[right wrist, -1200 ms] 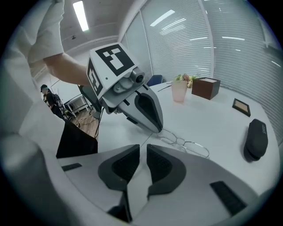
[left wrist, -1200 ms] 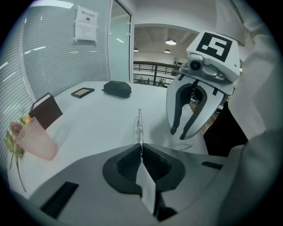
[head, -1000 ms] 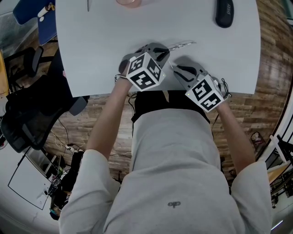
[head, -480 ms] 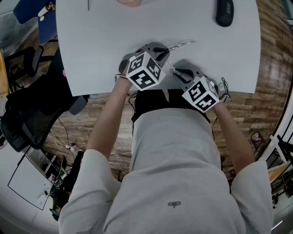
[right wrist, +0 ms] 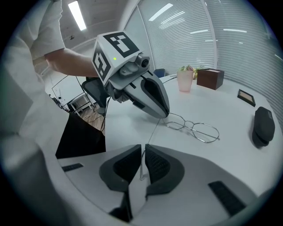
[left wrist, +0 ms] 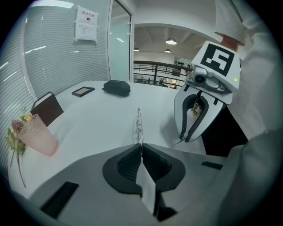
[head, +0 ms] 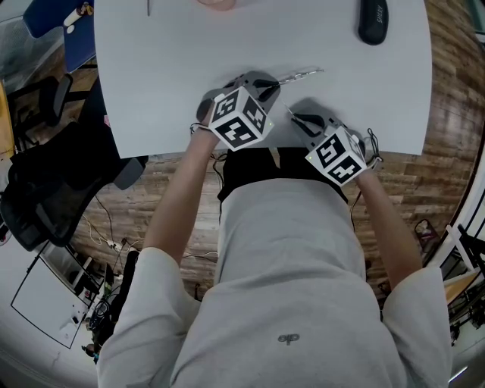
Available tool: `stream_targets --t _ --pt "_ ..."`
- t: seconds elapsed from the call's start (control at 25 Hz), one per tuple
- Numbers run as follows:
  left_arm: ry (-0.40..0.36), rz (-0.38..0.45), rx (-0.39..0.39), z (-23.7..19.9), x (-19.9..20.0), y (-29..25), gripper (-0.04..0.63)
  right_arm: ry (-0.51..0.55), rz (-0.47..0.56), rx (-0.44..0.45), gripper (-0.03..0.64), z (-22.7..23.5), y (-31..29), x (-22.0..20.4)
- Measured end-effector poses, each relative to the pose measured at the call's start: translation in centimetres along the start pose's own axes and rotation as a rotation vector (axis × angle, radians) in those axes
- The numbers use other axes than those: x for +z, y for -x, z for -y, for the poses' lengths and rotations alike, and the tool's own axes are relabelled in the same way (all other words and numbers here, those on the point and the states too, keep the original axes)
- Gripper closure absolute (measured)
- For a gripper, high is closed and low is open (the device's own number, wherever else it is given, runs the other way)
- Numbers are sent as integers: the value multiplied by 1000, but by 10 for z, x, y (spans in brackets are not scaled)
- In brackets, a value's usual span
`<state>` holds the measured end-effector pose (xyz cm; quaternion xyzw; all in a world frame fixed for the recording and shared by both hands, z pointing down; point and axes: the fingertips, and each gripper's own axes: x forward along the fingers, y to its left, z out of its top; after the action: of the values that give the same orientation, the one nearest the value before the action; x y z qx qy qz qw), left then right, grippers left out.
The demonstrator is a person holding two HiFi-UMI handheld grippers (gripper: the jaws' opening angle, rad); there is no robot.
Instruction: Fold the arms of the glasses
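Thin wire-framed glasses (head: 301, 74) (right wrist: 195, 128) lie on the white table (head: 167, 83). My left gripper (head: 274, 82) (left wrist: 140, 148) is shut on the frame's near end, and the glasses show edge-on beyond its jaws (left wrist: 139, 126). One arm of the glasses (right wrist: 152, 132) runs from that end back into my right gripper (head: 292, 115) (right wrist: 143, 152). The right jaws are closing around the arm, with a narrow gap still showing on either side of the wire. In the left gripper view the right gripper (left wrist: 196, 117) stands close at the right.
A black glasses case (head: 373, 21) (right wrist: 261, 126) lies at the far right. A pink vase with flowers (left wrist: 37, 137) (right wrist: 184, 79), a brown box (right wrist: 210, 78) and a small picture frame (left wrist: 82, 91) stand further off. The table's front edge (head: 227, 155) is right behind both grippers.
The right gripper's marker cube has shifted slightly beside the glasses. The left gripper and the glasses have held still.
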<state>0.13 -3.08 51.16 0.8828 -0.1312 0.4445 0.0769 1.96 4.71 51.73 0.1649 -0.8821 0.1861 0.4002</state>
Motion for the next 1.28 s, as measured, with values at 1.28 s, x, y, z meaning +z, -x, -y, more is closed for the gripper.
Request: stream_targets --t 1.28 --pt "57 -9 7 11 -16 7 568 110 -54 -98 592 42 9 -2"
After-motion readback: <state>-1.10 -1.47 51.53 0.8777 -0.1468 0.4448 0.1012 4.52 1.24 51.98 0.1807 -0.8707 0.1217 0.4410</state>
